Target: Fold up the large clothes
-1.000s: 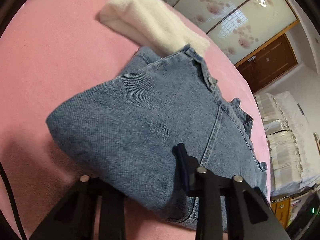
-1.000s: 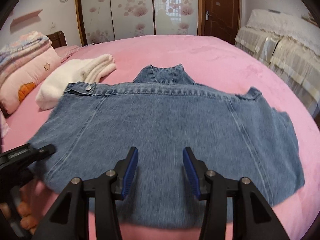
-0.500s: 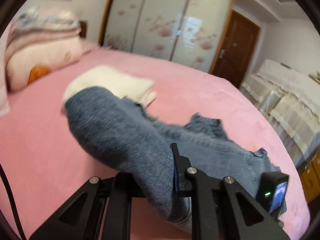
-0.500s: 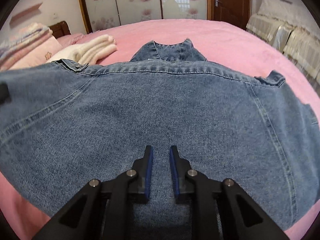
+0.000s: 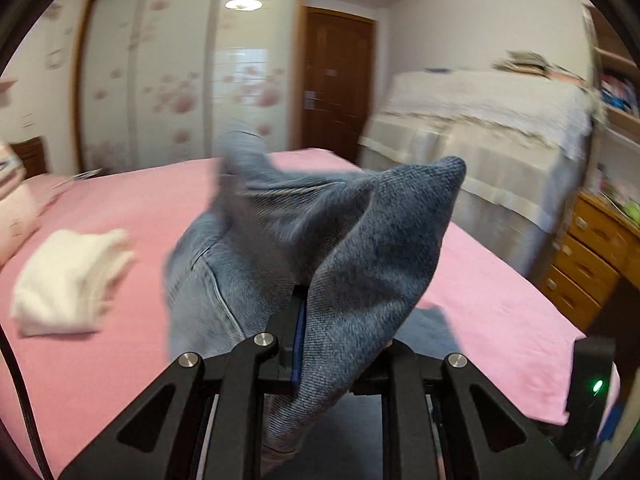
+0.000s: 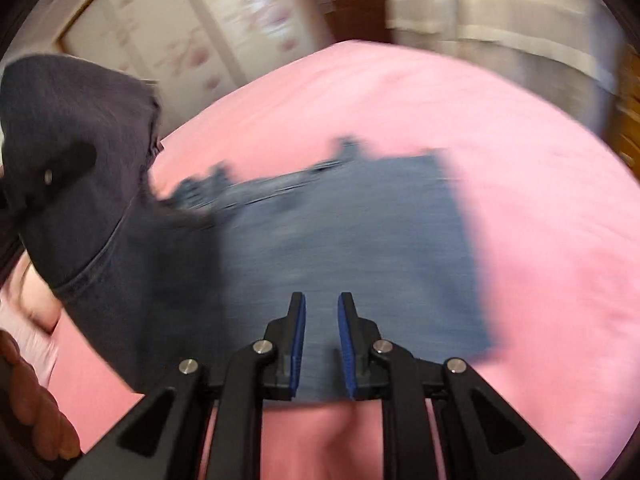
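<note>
A blue denim jacket (image 5: pixel 372 240) lies on the pink bed (image 5: pixel 500 288). My left gripper (image 5: pixel 340 332) is shut on one corner of it and holds that corner up off the bed, so the cloth drapes over the fingers and hides the right one. In the blurred right wrist view the rest of the jacket (image 6: pixel 360 232) lies flat. My right gripper (image 6: pixel 322 320) sits at its near hem, its blue pads a narrow gap apart with denim filling the gap. The raised corner with the left gripper (image 6: pixel 60 168) inside it shows at the far left.
A folded white garment (image 5: pixel 68 280) lies on the bed to the left, beside a pink pillow (image 5: pixel 16 216). Past the bed's right edge stand cloth-covered furniture (image 5: pixel 480 140) and wooden drawers (image 5: pixel 584 256). A person's hand (image 6: pixel 36 412) shows at the lower left.
The left gripper rolled upright and rose, carrying the denim corner up and across. The right jaws came together on the near hem, then swept sideways over the bed.
</note>
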The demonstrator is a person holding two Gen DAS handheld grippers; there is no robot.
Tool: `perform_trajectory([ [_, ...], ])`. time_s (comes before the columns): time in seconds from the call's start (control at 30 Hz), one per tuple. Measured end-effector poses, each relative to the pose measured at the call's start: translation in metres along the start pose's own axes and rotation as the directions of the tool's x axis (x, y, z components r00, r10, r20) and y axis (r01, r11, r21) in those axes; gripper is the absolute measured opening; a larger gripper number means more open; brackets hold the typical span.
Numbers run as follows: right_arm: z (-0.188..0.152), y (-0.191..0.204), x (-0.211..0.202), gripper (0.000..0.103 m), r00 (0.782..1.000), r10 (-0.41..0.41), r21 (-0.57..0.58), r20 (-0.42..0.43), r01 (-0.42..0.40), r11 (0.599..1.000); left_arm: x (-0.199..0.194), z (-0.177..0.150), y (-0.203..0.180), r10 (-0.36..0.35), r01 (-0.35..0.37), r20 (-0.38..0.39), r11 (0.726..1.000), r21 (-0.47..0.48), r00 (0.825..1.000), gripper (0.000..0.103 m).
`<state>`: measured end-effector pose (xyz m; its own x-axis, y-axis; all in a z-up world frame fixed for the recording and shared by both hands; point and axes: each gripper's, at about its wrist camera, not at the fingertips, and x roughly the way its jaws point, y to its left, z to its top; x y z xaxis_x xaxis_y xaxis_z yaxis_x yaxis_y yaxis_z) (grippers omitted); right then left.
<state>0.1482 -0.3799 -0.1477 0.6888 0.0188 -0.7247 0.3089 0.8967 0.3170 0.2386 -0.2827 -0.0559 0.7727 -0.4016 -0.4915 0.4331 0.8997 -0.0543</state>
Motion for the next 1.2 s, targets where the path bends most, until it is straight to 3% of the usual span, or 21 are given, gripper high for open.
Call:
perform_trajectory([
  [0.07,-0.003,-0.031,-0.006,0.017,0.998,-0.059,0.035,-0.003,0.059,0.998,0.021,-0.019,-0.027,-0.070,0.071,-0.034,0.997,0.020,0.997,0.013],
  [0.13,-0.009,-0.058,-0.005,0.017,0.993,-0.112,0.064,-0.032,0.114,0.991,0.057,-0.048,-0.050,-0.118,0.126,-0.156,0.991,0.040,0.981,0.014],
  [0.2,-0.017,-0.076,-0.004,0.017,0.987,-0.145,0.083,-0.067,0.151,0.985,0.099,-0.083,-0.062,-0.103,0.126,-0.343,0.991,0.045,0.933,0.016],
  [0.23,-0.020,-0.081,-0.005,0.017,0.987,-0.145,0.092,-0.075,0.152,0.984,0.106,-0.094,-0.063,-0.090,0.119,-0.369,0.991,0.056,0.925,0.016],
  [0.27,-0.023,-0.085,-0.006,0.017,0.985,-0.151,0.096,-0.083,0.159,0.983,0.102,-0.096,-0.064,-0.092,0.123,-0.347,0.990,0.070,0.933,0.018],
  [0.33,-0.027,-0.086,-0.010,0.017,0.985,-0.147,0.089,-0.089,0.154,0.984,0.092,-0.089,-0.064,-0.126,0.159,-0.335,0.985,0.072,0.934,0.036],
  [0.37,-0.028,-0.086,-0.011,0.017,0.986,-0.141,0.088,-0.089,0.149,0.985,0.088,-0.086,-0.062,-0.154,0.185,-0.346,0.981,0.059,0.926,0.054],
  [0.4,-0.029,-0.085,-0.013,0.017,0.986,-0.136,0.085,-0.091,0.144,0.986,0.082,-0.081,-0.060,-0.199,0.225,-0.362,0.974,0.032,0.911,0.067],
  [0.47,-0.028,-0.084,-0.016,0.017,0.989,-0.112,0.084,-0.096,0.120,0.989,0.068,-0.075,-0.057,-0.235,0.256,-0.367,0.967,0.007,0.900,0.070],
  [0.57,-0.015,-0.080,-0.019,0.022,0.994,-0.071,0.079,-0.079,0.077,0.994,0.039,-0.062,-0.044,-0.254,0.266,-0.360,0.964,-0.018,0.898,0.070],
  [0.63,-0.013,-0.078,-0.026,0.041,0.998,-0.040,0.077,-0.058,0.045,0.996,0.018,-0.053,-0.026,-0.266,0.260,-0.332,0.963,-0.065,0.905,0.071],
  [0.7,-0.008,-0.077,-0.035,0.051,1.000,-0.004,0.083,-0.030,0.006,0.997,-0.003,-0.050,-0.003,-0.241,0.216,-0.289,0.970,-0.116,0.927,0.076],
  [0.77,0.001,-0.071,-0.039,0.056,0.998,0.056,0.092,-0.008,-0.055,0.994,-0.023,-0.048,0.030,-0.154,0.119,-0.255,0.982,-0.147,0.955,0.080],
  [0.83,0.007,-0.065,-0.038,0.062,0.996,0.085,0.088,-0.007,-0.084,0.993,-0.029,-0.050,0.054,-0.049,0.011,-0.249,0.989,-0.151,0.967,0.080],
  [0.9,0.014,-0.056,-0.030,0.062,0.997,0.080,0.068,-0.021,-0.079,0.995,-0.021,-0.057,0.078,0.076,-0.117,-0.290,0.985,-0.130,0.954,0.080],
  [0.97,0.020,-0.048,-0.020,0.062,0.997,0.065,0.047,-0.048,-0.063,0.997,-0.005,-0.064,0.097,0.156,-0.210,-0.345,0.970,-0.125,0.926,0.080],
  [1.13,0.036,-0.027,0.013,0.061,0.993,0.031,-0.005,-0.116,-0.032,0.999,0.009,-0.074,0.116,0.133,-0.213,-0.386,0.962,-0.172,0.913,0.080],
  [1.17,0.038,-0.023,0.019,0.057,0.991,0.005,-0.026,-0.133,-0.008,1.000,0.014,-0.073,0.113,0.129,-0.206,-0.385,0.965,-0.165,0.914,0.080],
  [1.2,0.039,-0.019,0.024,0.041,0.989,-0.016,-0.052,-0.144,0.008,0.999,0.018,-0.074,0.110,0.124,-0.199,-0.384,0.967,-0.160,0.915,0.080],
])
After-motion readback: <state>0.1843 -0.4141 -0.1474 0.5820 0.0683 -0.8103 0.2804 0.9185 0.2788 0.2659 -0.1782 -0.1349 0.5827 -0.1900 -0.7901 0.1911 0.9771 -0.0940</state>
